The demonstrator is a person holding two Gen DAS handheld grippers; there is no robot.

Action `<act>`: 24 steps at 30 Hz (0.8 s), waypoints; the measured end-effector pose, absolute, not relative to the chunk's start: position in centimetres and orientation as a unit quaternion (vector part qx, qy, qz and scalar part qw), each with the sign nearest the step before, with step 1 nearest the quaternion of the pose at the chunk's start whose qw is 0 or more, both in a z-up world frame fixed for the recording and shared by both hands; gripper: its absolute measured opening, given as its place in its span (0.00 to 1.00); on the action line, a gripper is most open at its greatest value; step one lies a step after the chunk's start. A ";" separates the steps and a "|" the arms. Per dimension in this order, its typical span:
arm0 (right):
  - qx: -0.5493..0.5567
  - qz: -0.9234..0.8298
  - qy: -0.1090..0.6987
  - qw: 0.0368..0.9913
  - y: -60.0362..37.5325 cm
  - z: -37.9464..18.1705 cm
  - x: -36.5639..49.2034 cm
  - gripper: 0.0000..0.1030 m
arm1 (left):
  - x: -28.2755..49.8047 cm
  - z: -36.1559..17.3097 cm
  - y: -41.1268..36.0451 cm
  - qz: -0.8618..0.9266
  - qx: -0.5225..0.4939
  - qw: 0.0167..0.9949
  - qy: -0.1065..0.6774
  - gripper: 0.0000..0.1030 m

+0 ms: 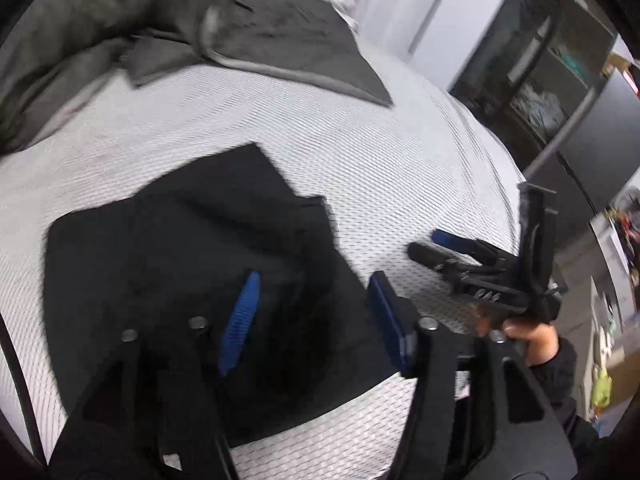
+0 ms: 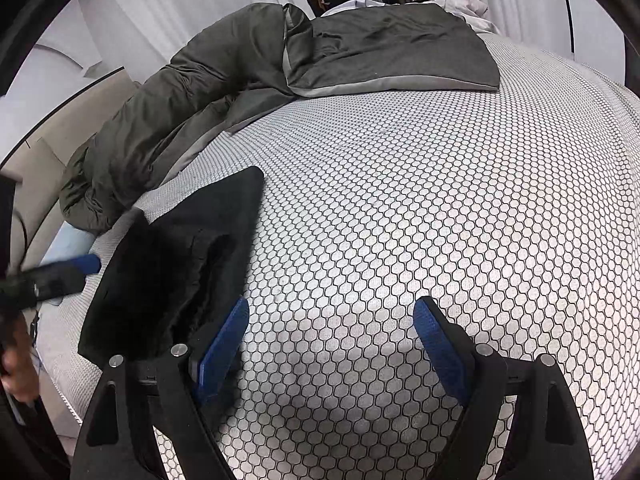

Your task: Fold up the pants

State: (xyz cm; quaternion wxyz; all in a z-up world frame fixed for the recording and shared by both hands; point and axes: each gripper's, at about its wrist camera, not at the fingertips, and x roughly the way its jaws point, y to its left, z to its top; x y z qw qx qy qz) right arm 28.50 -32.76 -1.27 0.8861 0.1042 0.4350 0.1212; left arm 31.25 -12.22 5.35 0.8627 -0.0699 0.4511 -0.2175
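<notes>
Black pants (image 1: 180, 264) lay folded on the honeycomb mattress (image 2: 400, 200), at ten o'clock of my right claw (image 2: 332, 344); I held both it and the left claw (image 1: 312, 312) spread, gripping nothing, presumably having released the bundle.

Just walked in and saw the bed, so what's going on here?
A person is folding black pants on a honeycomb-patterned mattress, with a two-finger tool in each hand. The pants lie folded into a compact stack. Both the left tool and right tool are open, gripping nothing. A grey blanket lies beyond.
</notes>
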 end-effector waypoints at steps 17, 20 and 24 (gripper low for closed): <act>0.109 0.307 0.453 0.830 -23.2 -1.1 27.2 0.59 | 22.3 -3.0 8.0 0.014 -0.160 0.913 0.375 0.78; 0.096 0.297 0.467 0.827 -22.6 -2.5 27.5 0.31 | 22.5 -3.7 8.0 0.007 -0.145 0.914 0.378 0.78; 0.071 0.299 0.430 0.849 -21.8 -1.4 27.6 0.15 | 23.0 -4.3 7.0 0.000 -0.136 0.910 0.391 0.78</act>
